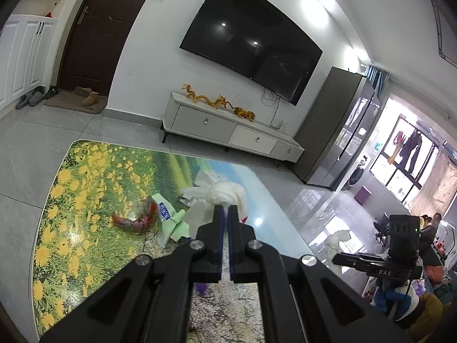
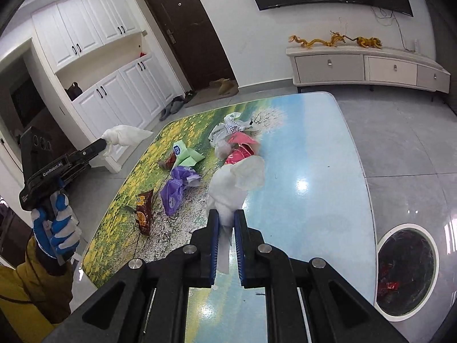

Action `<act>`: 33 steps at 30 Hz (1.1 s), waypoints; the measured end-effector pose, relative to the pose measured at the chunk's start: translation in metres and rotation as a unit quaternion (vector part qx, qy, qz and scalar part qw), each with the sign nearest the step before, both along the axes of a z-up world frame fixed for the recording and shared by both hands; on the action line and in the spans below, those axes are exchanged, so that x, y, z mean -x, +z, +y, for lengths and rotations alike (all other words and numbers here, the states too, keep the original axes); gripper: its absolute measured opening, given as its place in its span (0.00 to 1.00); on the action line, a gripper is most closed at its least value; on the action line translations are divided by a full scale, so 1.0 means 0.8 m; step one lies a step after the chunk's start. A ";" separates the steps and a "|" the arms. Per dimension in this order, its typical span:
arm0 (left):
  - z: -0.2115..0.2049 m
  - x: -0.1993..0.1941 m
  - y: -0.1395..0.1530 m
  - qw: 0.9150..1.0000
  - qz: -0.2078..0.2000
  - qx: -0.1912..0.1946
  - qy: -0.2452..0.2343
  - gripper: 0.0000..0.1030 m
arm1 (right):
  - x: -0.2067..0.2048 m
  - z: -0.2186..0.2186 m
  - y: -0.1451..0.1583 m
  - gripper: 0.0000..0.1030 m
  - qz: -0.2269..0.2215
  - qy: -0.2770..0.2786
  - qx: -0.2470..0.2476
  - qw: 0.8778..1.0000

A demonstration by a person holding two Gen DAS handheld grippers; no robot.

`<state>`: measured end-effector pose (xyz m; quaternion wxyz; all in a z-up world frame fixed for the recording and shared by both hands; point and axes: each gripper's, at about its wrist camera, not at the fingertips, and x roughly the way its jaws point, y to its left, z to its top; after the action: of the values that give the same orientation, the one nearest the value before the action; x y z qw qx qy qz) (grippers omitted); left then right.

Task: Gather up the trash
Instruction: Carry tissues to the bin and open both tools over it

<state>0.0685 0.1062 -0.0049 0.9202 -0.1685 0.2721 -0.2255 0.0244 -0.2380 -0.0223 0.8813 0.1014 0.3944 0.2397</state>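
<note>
My left gripper (image 1: 225, 207) is shut on a crumpled white tissue (image 1: 225, 193) and holds it above the picture-printed table (image 1: 85, 200); it also shows in the right wrist view (image 2: 104, 143) with its tissue (image 2: 125, 137) off the table's left edge. My right gripper (image 2: 227, 214) is shut on another white tissue (image 2: 231, 183) above the table (image 2: 314, 143). On the table lie a green wrapper (image 2: 187, 154), a purple bag (image 2: 175, 188), a brown snack bag (image 2: 144, 208), red wrappers (image 2: 241, 151) and a white printed wrapper (image 2: 231, 127).
A round white bin (image 2: 408, 271) with a black liner stands on the floor right of the table. A TV cabinet (image 2: 368, 68), a fridge (image 1: 340, 131), white cupboards (image 2: 114, 91) and a dark door (image 2: 185, 28) line the walls. People sit at the far right (image 1: 428, 225).
</note>
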 end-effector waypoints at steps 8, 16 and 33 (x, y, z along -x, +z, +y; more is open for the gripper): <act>-0.036 -0.002 0.012 1.000 0.000 -0.002 -0.017 0.02 | 0.008 -0.019 0.002 0.10 -0.013 0.000 -0.016 1.000; -0.097 -0.006 0.027 0.998 -0.002 -0.013 -0.055 0.02 | 0.017 -0.059 0.000 0.10 -0.025 -0.024 -0.033 0.999; -0.347 -0.040 0.002 0.972 0.038 -0.047 -0.226 0.02 | 0.046 -0.230 -0.035 0.10 -0.023 -0.173 -0.040 0.984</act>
<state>0.1006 -0.1715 -0.0030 0.8413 -0.0679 0.3484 -0.4078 -0.0121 -0.4223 -0.0501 0.9135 0.1974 0.3409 0.1015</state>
